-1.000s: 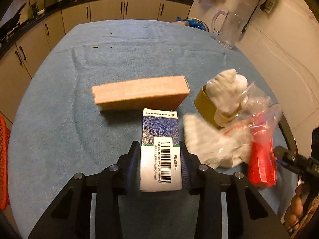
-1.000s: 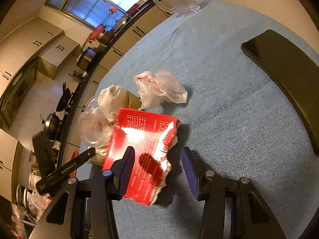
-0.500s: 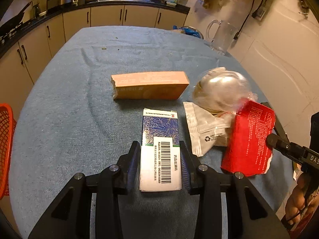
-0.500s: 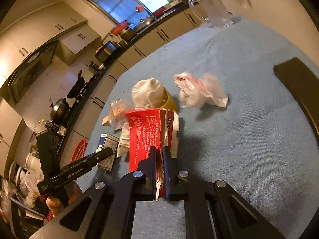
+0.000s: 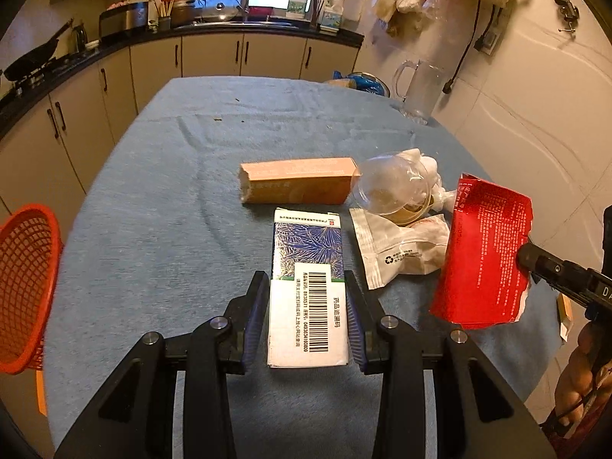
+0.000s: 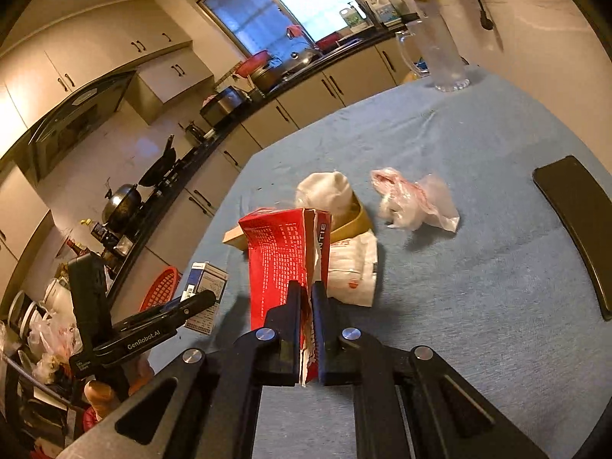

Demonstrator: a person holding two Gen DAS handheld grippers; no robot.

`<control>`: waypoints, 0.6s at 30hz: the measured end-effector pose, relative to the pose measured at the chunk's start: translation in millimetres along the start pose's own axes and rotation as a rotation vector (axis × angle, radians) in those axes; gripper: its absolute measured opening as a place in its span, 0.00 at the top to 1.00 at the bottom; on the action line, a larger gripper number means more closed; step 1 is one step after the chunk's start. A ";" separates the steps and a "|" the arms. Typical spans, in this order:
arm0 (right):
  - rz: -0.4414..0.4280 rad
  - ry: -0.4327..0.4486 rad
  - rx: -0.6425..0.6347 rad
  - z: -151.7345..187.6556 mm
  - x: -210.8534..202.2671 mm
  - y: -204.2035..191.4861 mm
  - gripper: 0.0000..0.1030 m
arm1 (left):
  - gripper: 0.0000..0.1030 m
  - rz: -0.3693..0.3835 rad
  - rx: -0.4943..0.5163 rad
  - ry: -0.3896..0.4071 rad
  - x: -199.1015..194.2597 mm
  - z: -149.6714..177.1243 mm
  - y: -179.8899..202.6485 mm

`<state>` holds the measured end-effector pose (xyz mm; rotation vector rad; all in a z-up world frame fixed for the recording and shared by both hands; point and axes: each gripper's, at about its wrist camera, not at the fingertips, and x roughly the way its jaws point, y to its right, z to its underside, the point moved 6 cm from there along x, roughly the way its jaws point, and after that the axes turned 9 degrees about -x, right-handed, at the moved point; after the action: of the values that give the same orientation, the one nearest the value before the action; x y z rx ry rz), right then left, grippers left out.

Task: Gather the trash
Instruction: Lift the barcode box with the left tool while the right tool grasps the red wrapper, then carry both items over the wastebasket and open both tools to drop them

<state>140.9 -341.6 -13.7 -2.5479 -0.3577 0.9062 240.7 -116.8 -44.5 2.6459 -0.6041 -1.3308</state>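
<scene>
My left gripper point(image 5: 308, 298) is shut on a blue and white medicine box point(image 5: 308, 267) and holds it over the blue table cloth. My right gripper point(image 6: 306, 298) is shut on a torn red carton point(image 6: 285, 252) and holds it upright above the table; the carton also shows at the right of the left wrist view point(image 5: 485, 256). On the table lie an orange box point(image 5: 298, 185), a white pouch point(image 5: 397, 248), a clear plastic cup with tissue point(image 5: 397, 187) and a crumpled clear bag point(image 6: 415, 206).
A red mesh basket point(image 5: 26, 287) stands off the table's left edge. A glass jug point(image 5: 419, 91) stands at the far right corner. A black chair back point(image 6: 581, 225) lines the right edge. Kitchen cabinets run behind.
My right gripper shut on the red carton and lifted it upright off the table. My left gripper kept its hold on the medicine box and rose a little.
</scene>
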 end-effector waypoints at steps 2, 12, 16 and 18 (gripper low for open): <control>-0.005 0.002 -0.008 -0.3 -1.0 -3.8 0.94 | 0.64 -0.007 0.001 0.010 -5.1 -0.7 -2.8; -0.021 -0.009 -0.034 -0.9 6.4 -22.1 0.94 | 0.64 -0.037 -0.001 0.043 -23.5 1.9 -14.9; -0.027 -0.019 -0.044 -2.3 11.4 -28.6 0.94 | 0.64 -0.047 -0.007 0.055 -28.9 1.3 -19.5; -0.033 -0.023 -0.049 -3.8 14.0 -33.2 0.94 | 0.64 -0.047 -0.011 0.062 -32.0 0.1 -22.3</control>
<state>150.6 -308.2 -3.3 -2.5706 -0.4324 0.9260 230.1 -83.6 -27.0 2.6970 -0.5283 -1.2548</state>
